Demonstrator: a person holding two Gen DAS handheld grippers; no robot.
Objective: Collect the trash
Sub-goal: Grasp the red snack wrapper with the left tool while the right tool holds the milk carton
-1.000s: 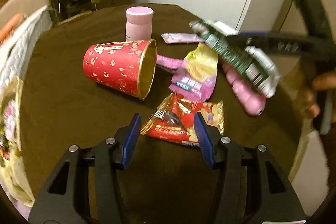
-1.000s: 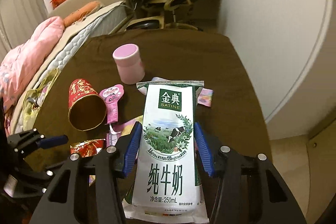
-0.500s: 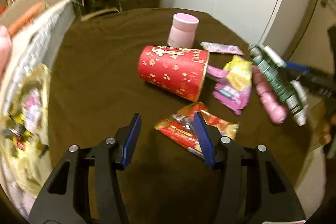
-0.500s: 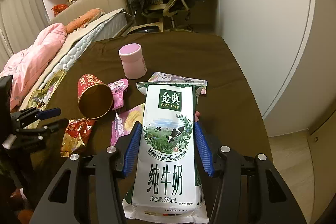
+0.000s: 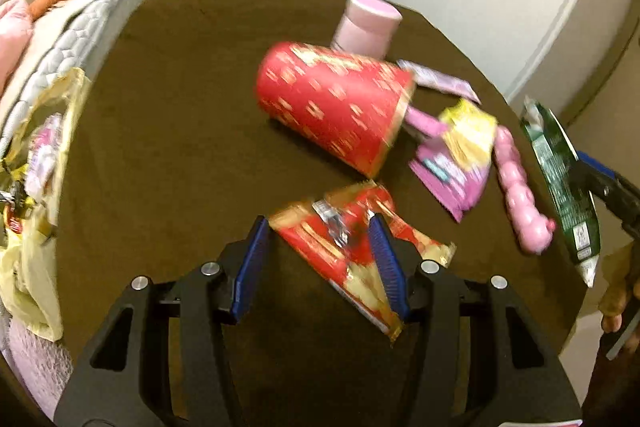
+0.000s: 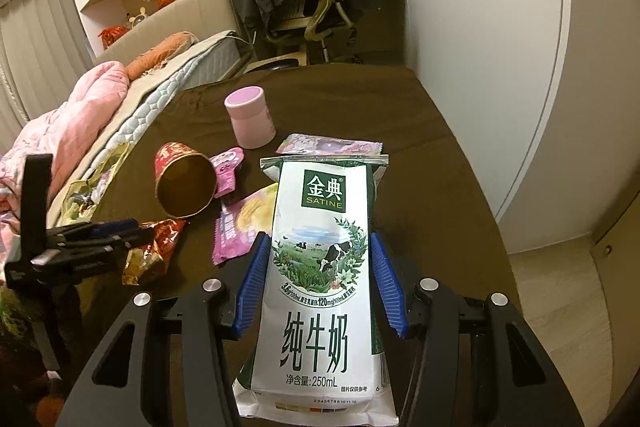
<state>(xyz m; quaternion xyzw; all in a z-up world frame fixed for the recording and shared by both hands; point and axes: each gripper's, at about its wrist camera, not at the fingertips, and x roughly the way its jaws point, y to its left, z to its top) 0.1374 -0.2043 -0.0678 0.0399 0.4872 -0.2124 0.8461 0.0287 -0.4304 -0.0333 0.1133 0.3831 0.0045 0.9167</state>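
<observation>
Milk pouch (image 6: 320, 267) clamped between blue pads of right gripper (image 6: 316, 283), centre of right wrist frame, upright toward the lens. Print legible: "金典 SATINE" on green panel, "纯牛奶" in large characters, "净含量: 250mL" below; cow-and-meadow picture mid-face; smaller line of print partly readable, "120mg/100mL". Same pouch seen edge-on at right edge of left wrist frame (image 5: 564, 179).

Left gripper (image 5: 320, 259) jaws apart, gripping nothing, lower centre of left wrist frame. Red and gold wrapper (image 5: 360, 247) lying flat on brown table (image 5: 180, 107), partly between the pads; contact with pads not determinable. Wrapper print blurred, unreadable.

Red paper cup (image 5: 332, 103) on its side just above wrapper, gold pattern illegible. Pink and yellow packet (image 5: 456, 155) right of cup; pink jar (image 5: 366, 23) upright behind it. Yellow bag (image 5: 36, 187) holding wrappers at left edge of frame.
</observation>
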